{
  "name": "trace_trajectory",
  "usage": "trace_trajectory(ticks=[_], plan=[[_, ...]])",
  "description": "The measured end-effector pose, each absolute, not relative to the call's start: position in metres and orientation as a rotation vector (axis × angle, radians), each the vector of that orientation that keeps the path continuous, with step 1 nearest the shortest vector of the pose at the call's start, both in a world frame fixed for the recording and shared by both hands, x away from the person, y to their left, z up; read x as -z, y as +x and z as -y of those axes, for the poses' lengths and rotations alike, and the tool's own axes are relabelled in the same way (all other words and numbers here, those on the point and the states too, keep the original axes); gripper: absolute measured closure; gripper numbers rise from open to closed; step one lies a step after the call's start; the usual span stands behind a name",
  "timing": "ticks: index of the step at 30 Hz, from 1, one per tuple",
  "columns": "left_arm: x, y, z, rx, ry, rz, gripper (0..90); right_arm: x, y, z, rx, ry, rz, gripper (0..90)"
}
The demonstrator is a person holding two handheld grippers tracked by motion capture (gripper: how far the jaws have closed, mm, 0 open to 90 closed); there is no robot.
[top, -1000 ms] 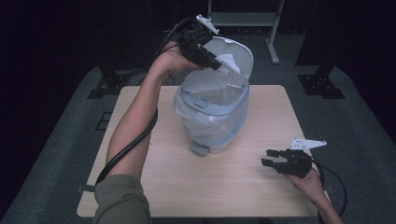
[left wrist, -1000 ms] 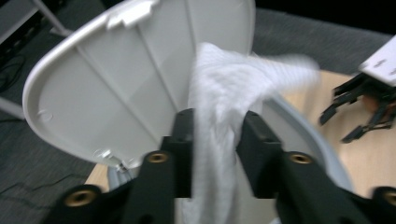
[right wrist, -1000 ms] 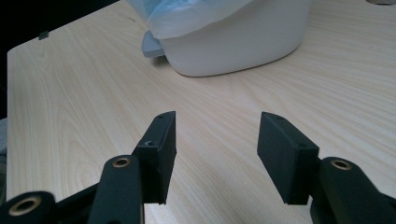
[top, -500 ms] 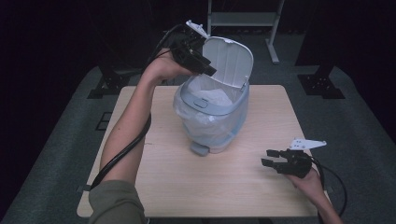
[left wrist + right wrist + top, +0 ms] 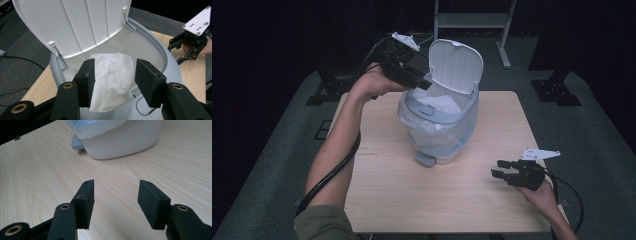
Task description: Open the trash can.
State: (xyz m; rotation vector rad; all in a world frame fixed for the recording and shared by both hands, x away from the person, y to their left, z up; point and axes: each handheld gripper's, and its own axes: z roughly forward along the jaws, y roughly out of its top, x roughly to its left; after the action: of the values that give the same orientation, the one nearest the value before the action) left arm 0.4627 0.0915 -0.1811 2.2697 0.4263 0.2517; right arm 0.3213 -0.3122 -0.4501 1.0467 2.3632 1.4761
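Your left tool [image 5: 424, 82] hangs over the open mouth of the bin [image 5: 439, 127], which stands at the middle of the desk [image 5: 387, 190], slightly toward 12 o'clock. Its jaws are spread wide and grip nothing. In the left gripper view the white paper towel [image 5: 112, 77] lies crumpled just inside the rim, seen between the jaws, and it looks already dropped, though I cannot tell how deep it has settled. The lid [image 5: 457, 62] stands tilted up at the 12 o'clock side, close beside the tool. By my judgement the step now is to clear the tool from the opening and leave the towel where it lies. Lift straight up and draw back toward 10 o'clock, and leave the jaws spread so no fold of the towel or of the bag liner [image 5: 412, 117] draped over the rim gets pinched and pulled out. Mind the lid's underside, since a knock could drop it onto the tool. Your right tool [image 5: 507, 175] rests low near 4 o'clock, well apart from the bin, jaws also wide and empty. Hold it there unless the bin needs steadying at its base.
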Motion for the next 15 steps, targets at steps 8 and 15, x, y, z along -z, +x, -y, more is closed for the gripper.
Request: trace_trajectory(ticks=[8,15], plan=[[0.187,0.457,-0.102,-0.237,2.251,-0.426,45.8,0.451,0.321,0.314,-1.463,1.073,-2.359,46.0],[0.191,0.452,-0.111,-0.246,2.245,-0.434,42.5,0.449,0.324,0.318,-1.461,1.095,-2.347,46.1]])
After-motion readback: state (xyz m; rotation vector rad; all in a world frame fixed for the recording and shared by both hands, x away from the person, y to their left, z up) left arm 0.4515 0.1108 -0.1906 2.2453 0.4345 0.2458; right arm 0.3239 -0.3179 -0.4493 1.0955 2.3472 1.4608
